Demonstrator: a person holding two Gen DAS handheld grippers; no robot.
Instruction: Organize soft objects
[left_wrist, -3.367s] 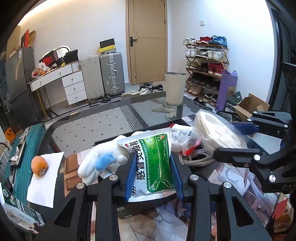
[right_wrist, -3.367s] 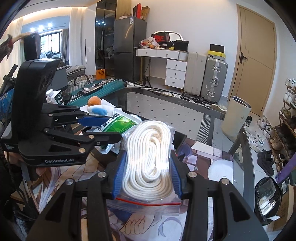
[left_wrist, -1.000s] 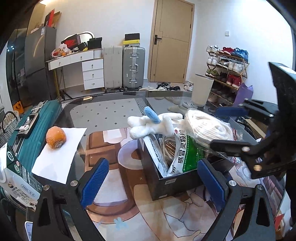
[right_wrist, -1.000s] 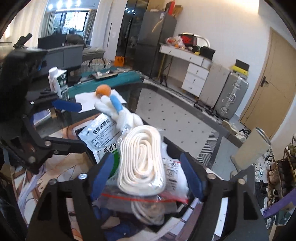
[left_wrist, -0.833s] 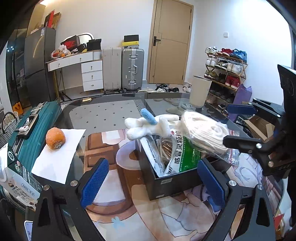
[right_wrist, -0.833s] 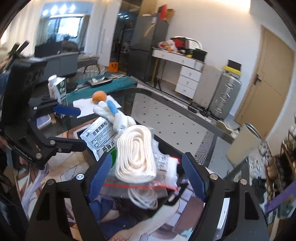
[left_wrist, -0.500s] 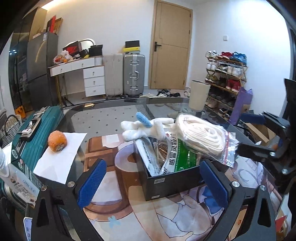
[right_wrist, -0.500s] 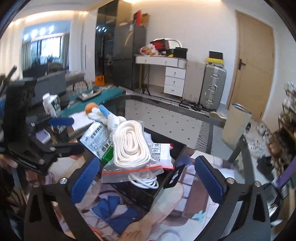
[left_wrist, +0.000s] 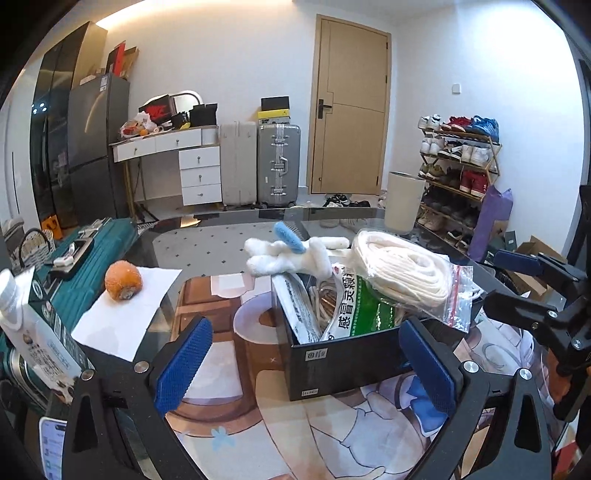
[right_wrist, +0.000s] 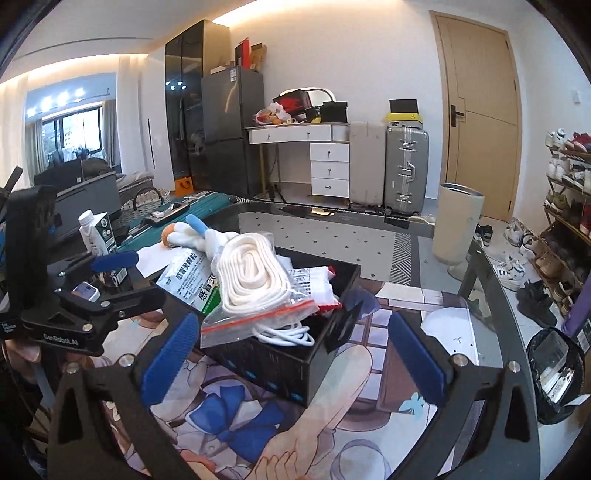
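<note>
White rope bag (left_wrist: 402, 277) hides black box (left_wrist: 343, 358) contents.

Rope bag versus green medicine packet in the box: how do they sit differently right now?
The rope bag is a clear zip bag with a red seal, lying tilted on top of the pile and overhanging the black box. The green medicine packet is opaque and printed, standing nearly upright inside the box, partly under the rope bag. Both are released; neither gripper touches them.

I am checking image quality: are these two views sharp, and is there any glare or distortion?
Left wrist view: sharp centre, black box clear, strong fisheye bending, dark corners. Right wrist view: also sharp, bright ceiling strip and window glare on the left, reflections on the glass table.
</note>
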